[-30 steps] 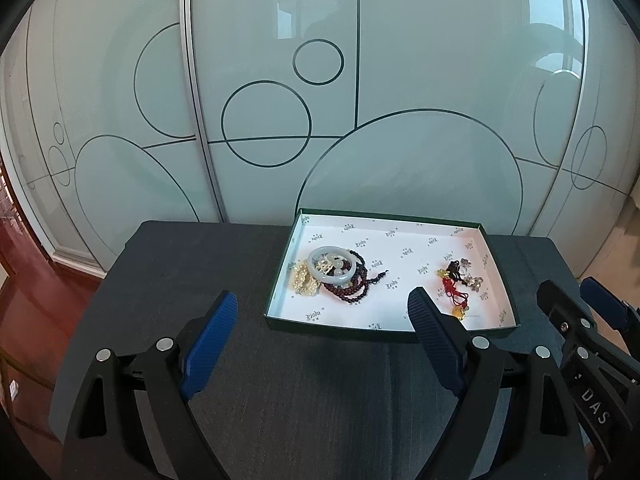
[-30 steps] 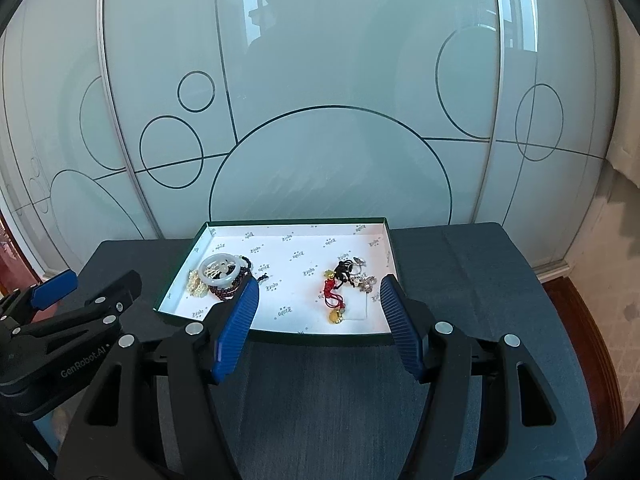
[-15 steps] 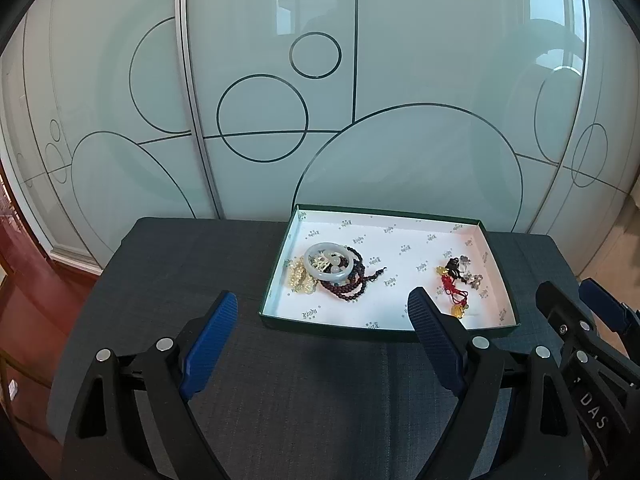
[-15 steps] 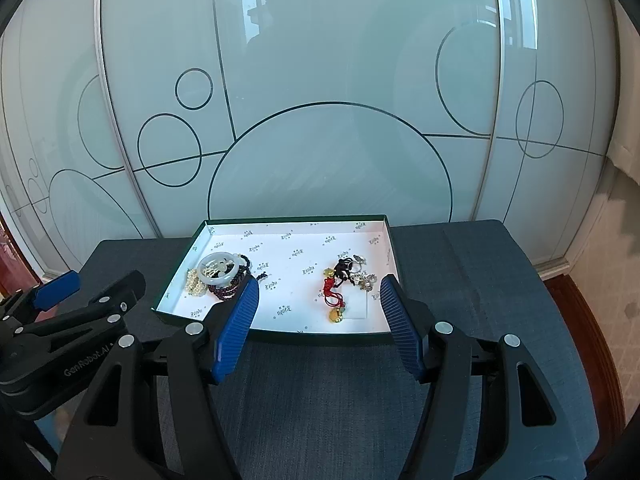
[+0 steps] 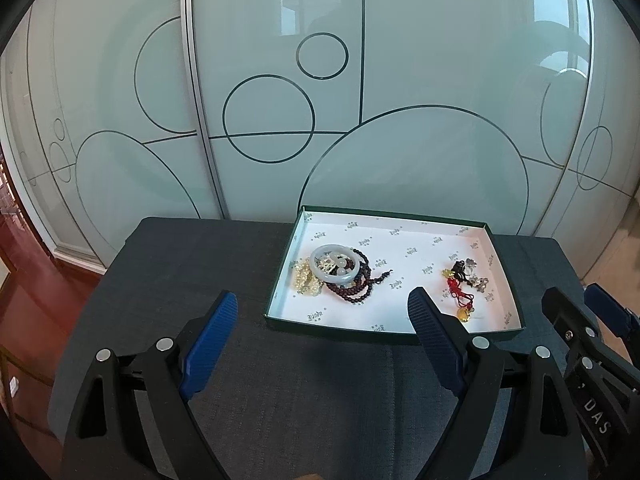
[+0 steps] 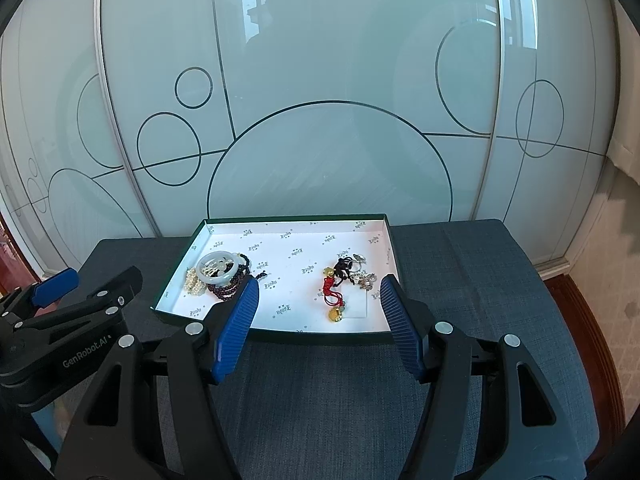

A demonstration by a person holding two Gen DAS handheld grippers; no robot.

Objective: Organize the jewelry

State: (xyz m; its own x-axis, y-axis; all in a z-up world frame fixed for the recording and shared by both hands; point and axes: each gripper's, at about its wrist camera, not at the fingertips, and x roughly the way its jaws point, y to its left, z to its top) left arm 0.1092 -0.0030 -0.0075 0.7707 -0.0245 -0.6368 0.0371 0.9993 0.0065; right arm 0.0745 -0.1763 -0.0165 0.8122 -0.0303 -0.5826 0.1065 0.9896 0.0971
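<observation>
Both wrist cams facing tray (image 5: 394, 330)

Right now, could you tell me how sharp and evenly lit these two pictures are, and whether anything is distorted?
Left wrist view: sharp, soft daylight, the glass wall bowed by the fisheye, window reflections near the top, dark corners. Right wrist view: equally sharp, the tray rim curved, faint reflections in the glass, the jewelry small but in focus.

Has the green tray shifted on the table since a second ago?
No. The green tray sits at the same spot on the dark table, with the jade bangle in its left end as before.
</observation>
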